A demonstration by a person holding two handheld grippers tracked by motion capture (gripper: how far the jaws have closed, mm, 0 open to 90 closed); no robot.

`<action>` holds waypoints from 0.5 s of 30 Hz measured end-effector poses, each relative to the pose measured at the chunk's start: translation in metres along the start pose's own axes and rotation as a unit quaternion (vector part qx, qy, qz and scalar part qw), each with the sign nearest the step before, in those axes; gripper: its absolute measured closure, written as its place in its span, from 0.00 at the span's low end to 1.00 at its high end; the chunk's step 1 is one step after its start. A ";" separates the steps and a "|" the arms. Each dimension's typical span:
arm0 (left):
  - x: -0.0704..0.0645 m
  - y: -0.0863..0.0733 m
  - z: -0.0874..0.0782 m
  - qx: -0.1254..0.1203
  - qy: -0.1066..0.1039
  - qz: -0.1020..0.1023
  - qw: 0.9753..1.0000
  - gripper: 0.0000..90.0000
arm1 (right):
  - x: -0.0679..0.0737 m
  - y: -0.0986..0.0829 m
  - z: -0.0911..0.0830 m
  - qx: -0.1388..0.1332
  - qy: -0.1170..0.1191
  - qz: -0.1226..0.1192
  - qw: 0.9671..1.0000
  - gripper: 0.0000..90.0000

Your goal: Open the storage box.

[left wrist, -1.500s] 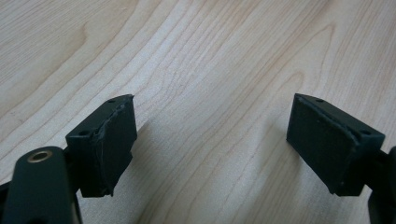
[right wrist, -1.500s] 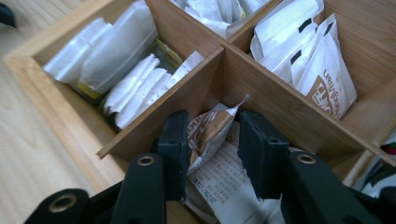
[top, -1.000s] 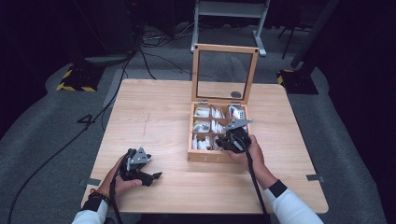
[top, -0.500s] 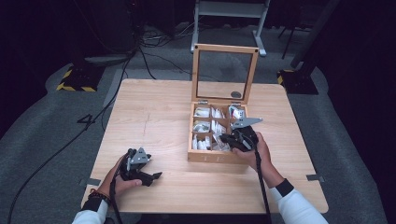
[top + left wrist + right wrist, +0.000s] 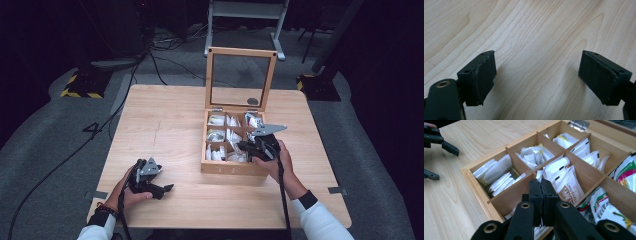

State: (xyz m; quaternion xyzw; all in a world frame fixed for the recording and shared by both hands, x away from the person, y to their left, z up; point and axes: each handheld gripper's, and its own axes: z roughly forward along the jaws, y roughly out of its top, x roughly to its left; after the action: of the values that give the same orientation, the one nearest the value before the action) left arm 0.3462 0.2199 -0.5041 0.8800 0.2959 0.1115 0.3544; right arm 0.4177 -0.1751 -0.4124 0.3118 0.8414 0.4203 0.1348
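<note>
- The left gripper [image 5: 150, 182] rests low over bare tabletop [image 5: 165, 130] near the person's edge, well apart from the box; in the left gripper view its jaws stand wide apart with only wood grain between them.
- The wooden tea box [image 5: 235, 167] sits right of the tabletop's middle, its glass-paned lid [image 5: 241, 80] propped upright at the far side. Dividers split it into compartments, each stuffed with tea-bag sachets [image 5: 496, 173].
- The right gripper [image 5: 248, 148] hovers over the near compartments of the box. In the right gripper view its jaws are pressed together, pad against pad; a white sachet edge [image 5: 539, 175] lies just beyond the tips, but I cannot tell whether any of it is pinched between them.
- The sachets look thin, very light and limp: paper or foil envelopes that bend and crease readily. They stand packed on edge, so neighbours are likely to cling and lift together.
- The best hold is probably the upper edge of a single sachet, pinched across its flat faces and drawn straight up.
- The colourful foil packets [image 5: 606, 207] at the right look glossier and may slip in the pads.
</note>
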 end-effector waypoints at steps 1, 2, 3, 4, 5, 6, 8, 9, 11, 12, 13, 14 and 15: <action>0.000 0.000 0.000 0.000 0.000 0.000 1.000 0.17 | -0.001 0.000 -0.002 -0.003 0.001 -0.001 1.000 0.99; 0.000 0.000 0.000 0.000 0.000 0.000 1.000 0.17 | -0.001 0.001 -0.003 -0.008 0.002 -0.002 1.000 0.99; 0.000 0.000 0.000 0.000 0.000 0.000 1.000 0.17 | -0.003 0.002 -0.006 -0.010 0.002 -0.002 1.000 0.99; 0.000 0.000 0.000 0.000 0.000 0.000 1.000 0.17 | -0.003 0.002 -0.007 -0.012 0.002 -0.002 1.000 0.99; 0.000 0.000 0.000 0.000 0.000 0.000 1.000 0.17 | -0.004 0.002 -0.008 -0.014 0.003 -0.002 1.000 0.99; 0.000 0.000 0.000 0.000 0.000 0.000 1.000 0.17 | -0.005 0.002 -0.009 -0.016 0.005 0.000 1.000 0.99; 0.000 0.000 0.000 0.000 0.000 0.000 1.000 0.17 | -0.007 0.003 -0.010 -0.018 0.005 0.000 1.000 0.99; 0.000 0.000 0.000 0.000 0.000 0.000 1.000 0.17 | -0.007 0.003 -0.010 -0.018 0.005 0.000 1.000 0.99; 0.001 0.000 0.000 0.000 -0.001 0.001 1.000 0.17 | -0.007 0.003 -0.011 -0.021 0.006 -0.004 1.000 0.99; 0.001 0.000 0.000 0.001 -0.001 0.002 1.000 0.17 | -0.007 0.003 -0.011 -0.023 0.006 -0.007 1.000 0.99; 0.001 0.000 0.000 0.001 -0.002 0.001 1.000 0.17 | -0.007 0.004 -0.012 -0.024 0.006 -0.007 1.000 0.99; 0.001 0.000 0.000 0.001 -0.002 0.001 1.000 0.17 | -0.007 0.004 -0.012 -0.024 0.007 -0.010 1.000 0.99; 0.001 0.000 0.000 0.001 -0.002 0.001 1.000 0.17 | -0.007 0.006 -0.014 -0.029 0.008 -0.013 0.999 0.99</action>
State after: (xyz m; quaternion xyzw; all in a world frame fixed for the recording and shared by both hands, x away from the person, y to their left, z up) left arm 0.3468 0.2201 -0.5040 0.8808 0.2943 0.1104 0.3542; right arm 0.4186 -0.1856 -0.3998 0.2938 0.8335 0.4456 0.1424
